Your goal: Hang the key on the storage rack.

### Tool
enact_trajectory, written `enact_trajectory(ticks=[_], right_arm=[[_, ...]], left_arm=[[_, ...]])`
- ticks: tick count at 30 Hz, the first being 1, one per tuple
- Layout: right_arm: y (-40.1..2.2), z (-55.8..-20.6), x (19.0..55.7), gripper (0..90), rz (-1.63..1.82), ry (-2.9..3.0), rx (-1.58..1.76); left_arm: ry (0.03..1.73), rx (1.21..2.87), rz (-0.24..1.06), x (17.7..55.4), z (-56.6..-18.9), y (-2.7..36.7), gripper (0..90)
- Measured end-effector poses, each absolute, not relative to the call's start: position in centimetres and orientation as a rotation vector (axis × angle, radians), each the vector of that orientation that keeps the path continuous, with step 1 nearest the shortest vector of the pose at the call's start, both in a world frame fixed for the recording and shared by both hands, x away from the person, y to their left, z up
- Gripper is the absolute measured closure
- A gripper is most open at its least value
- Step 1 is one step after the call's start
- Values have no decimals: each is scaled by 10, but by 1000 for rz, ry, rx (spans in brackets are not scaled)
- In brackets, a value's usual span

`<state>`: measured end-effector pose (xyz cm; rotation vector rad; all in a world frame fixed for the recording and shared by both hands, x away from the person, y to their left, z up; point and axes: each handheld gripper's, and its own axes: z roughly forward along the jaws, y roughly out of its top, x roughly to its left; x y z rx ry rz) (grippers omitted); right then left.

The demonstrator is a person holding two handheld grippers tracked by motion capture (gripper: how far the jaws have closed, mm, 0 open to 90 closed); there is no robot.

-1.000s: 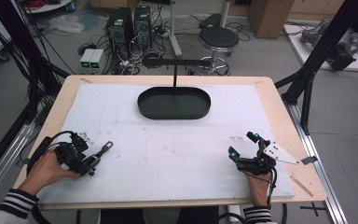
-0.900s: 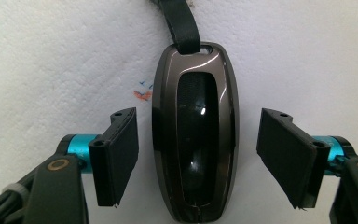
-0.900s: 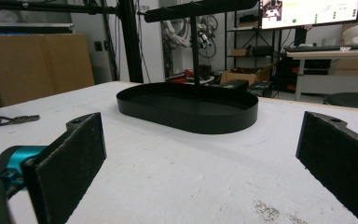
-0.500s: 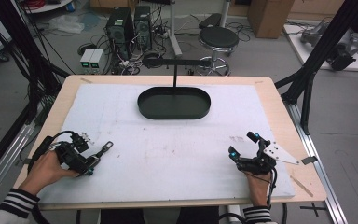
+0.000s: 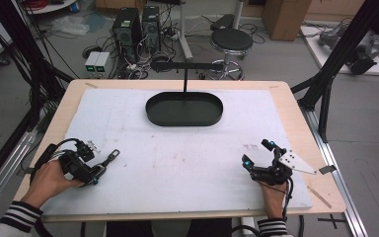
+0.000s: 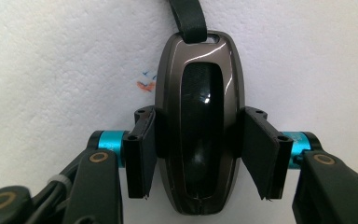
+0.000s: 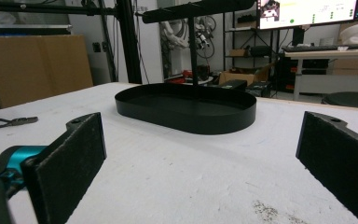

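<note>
Left gripper (image 6: 198,154): its jaws have just been closing and now clamp a key fob from both sides, the pads pressed against its flanks; in the high view it sits at about 8 o'clock on the table, held in the person's left hand (image 5: 49,180).
Key fob (image 6: 199,121): glossy dark oval case with a black centre panel, lying flat on the white mat between the left jaws; a black strap (image 6: 186,16) leaves its top end toward 12 o'clock in the left gripper view. In the high view the strap points toward 2 o'clock from the gripper.
Right gripper (image 7: 200,163): jaws spread wide with nothing between them, only bare mat; it rests at about 4 o'clock on the table, in the person's right hand (image 5: 272,195).
Tray (image 5: 184,109): black oval dish with a low rim, at 12 o'clock on the mat, well apart from both grippers; a thin black T-shaped stand (image 5: 184,74) rises at its far edge.
Mat (image 5: 177,158): white sheet covering most of the wooden table (image 5: 321,148).
</note>
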<state>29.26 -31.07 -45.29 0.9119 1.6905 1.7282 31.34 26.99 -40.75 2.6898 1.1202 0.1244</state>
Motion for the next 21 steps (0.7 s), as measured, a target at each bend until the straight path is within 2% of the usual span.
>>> enact_trajectory(ticks=[7,13,21], right_arm=[[-311,-453,293,3,1730,1686,908],[-311,-453,293,3,1732,1686,910],[-311,-453,293,3,1729,1686,909]], left_arm=[[1092,2664,216,311,-404,272,490],[1040,2547,343,308,-396,277,490],[992,2375,407,307,-386,285,490]])
